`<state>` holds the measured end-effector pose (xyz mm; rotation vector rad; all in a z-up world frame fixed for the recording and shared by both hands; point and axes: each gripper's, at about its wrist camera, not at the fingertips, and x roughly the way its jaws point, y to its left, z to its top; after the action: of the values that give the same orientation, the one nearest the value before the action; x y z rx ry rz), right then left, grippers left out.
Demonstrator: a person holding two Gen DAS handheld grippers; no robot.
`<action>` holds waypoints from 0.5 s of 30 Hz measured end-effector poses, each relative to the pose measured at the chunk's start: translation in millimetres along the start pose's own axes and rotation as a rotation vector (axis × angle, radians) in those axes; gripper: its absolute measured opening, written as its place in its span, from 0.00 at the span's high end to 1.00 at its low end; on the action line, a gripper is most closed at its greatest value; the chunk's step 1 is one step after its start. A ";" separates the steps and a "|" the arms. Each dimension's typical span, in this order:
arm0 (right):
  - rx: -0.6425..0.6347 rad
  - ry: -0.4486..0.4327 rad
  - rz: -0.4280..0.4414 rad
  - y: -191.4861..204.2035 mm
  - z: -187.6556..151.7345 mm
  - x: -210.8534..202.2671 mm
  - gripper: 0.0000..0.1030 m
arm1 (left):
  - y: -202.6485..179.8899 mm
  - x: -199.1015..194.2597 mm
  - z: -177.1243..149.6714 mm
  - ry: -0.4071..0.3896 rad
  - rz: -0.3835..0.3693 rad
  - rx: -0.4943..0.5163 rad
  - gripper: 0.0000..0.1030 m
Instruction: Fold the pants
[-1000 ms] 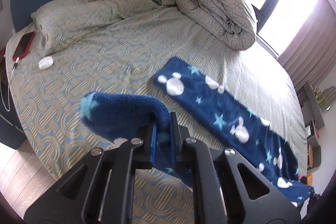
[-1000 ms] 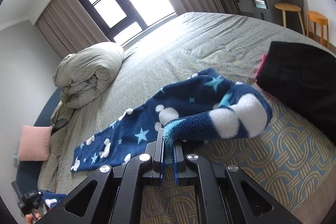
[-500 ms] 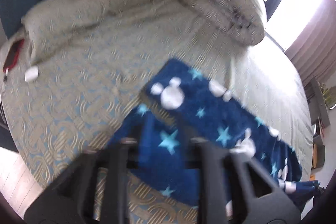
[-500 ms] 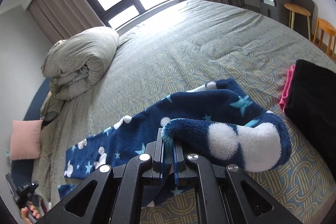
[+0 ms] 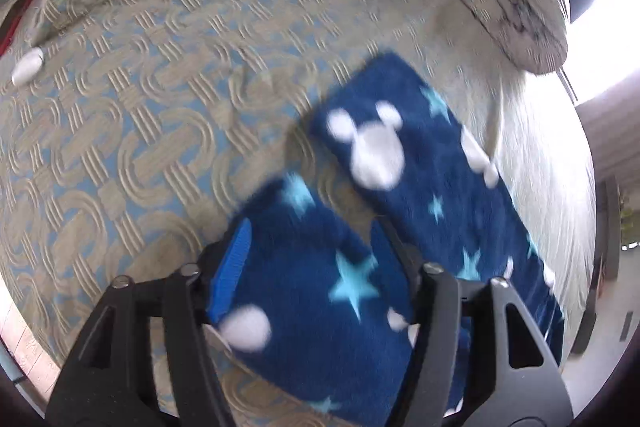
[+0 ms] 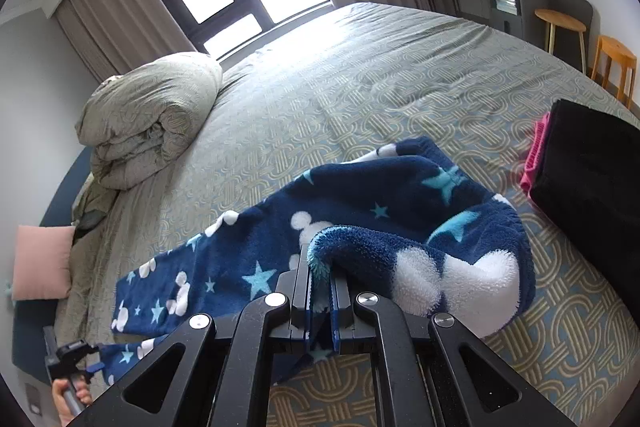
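On the left, the left gripper (image 5: 316, 291) has just let go: a second ago it pinched a raised leg end, and now its jaws stand wide apart with that leg of the pants (image 5: 420, 195) lying flat on the bed (image 5: 140, 107) beside the other leg, a strip of cover showing between them. The view is blurred, so the hand is probably moving. To the right, the right gripper (image 6: 320, 307) stays clenched on the bunched fleece at the waist end (image 6: 420, 239), lifted off the cover. I judge the first lengthwise fold unfinished; the legs are not yet stacked.
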<state>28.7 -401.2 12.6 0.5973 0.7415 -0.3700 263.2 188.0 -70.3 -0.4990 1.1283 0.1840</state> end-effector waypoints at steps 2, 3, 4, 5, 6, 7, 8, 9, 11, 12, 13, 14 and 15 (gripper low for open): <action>0.000 0.005 -0.003 -1.8 -3.7 -1.5 0.95 | 6.1 -0.7 8.0 -0.022 0.036 0.017 0.21; 0.000 0.005 -0.006 -2.5 -5.1 -1.6 0.95 | 8.4 0.8 11.1 -0.023 0.047 0.032 0.21; 0.003 0.006 -0.008 -2.9 -5.8 -1.7 0.95 | 7.2 5.0 13.2 -0.011 0.049 0.068 0.21; 0.006 0.007 -0.008 -3.3 -6.5 -1.5 0.95 | 3.0 12.4 15.0 0.017 0.027 0.126 0.21; 0.011 0.008 -0.009 -3.8 -7.0 -0.9 0.94 | 0.4 15.9 14.8 0.033 0.011 0.160 0.21; 0.016 0.011 -0.009 -3.9 -7.4 -0.1 0.94 | -4.3 20.3 12.6 0.048 -0.002 0.210 0.26; 0.018 0.012 -0.011 -3.6 -8.3 0.3 0.94 | -8.1 23.4 9.8 0.051 0.002 0.243 0.40; 0.020 0.013 -0.013 -3.2 -9.1 0.2 0.94 | -11.2 26.5 7.2 0.058 0.007 0.273 0.50; 0.020 0.013 -0.017 -2.3 -10.6 -0.9 0.94 | -16.6 34.1 0.9 0.092 0.006 0.316 0.93; 0.019 0.011 -0.022 -2.3 -11.1 -1.7 0.94 | -17.6 36.6 -1.2 0.098 0.014 0.321 0.93; 0.022 0.011 -0.025 -2.8 -11.4 -2.2 0.94 | -18.2 36.1 -2.9 0.081 0.033 0.325 0.94; 0.025 0.011 -0.025 -3.7 -11.6 -2.4 0.94 | -18.7 33.2 -3.3 0.063 0.043 0.330 0.94; 0.033 0.010 -0.026 -5.1 -11.7 -2.8 0.94 | -18.2 27.9 -2.8 0.048 0.038 0.327 0.94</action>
<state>18.2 -397.5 5.9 0.6217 0.7542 -0.4038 279.9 167.8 -91.1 -0.1920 1.1879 0.0183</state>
